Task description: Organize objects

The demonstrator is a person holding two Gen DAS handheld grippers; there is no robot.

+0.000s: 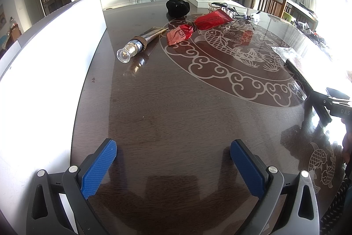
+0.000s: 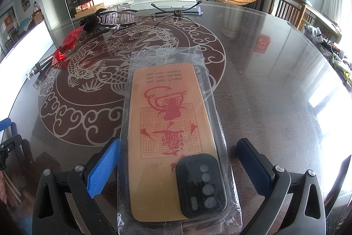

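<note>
Right gripper (image 2: pixel 178 160) spread wide, straddling bagged phone case (image 2: pixel 176 138); not yet pinching. Centre pads on case edges, not loose wrapper. Left gripper (image 1: pixel 173 160) spread, empty; silver tube (image 1: pixel 140 42) at 11 o'clock.

Bright daylight comes in from the windows on the right. It makes white glare on the shiny surface (image 2: pixel 275 85) near its right edge. Both pictures bend and darken at the corners.

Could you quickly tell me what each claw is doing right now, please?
Left claw: open, holding nothing.
Right claw: open around the bagged phone case, not gripping it.
</note>
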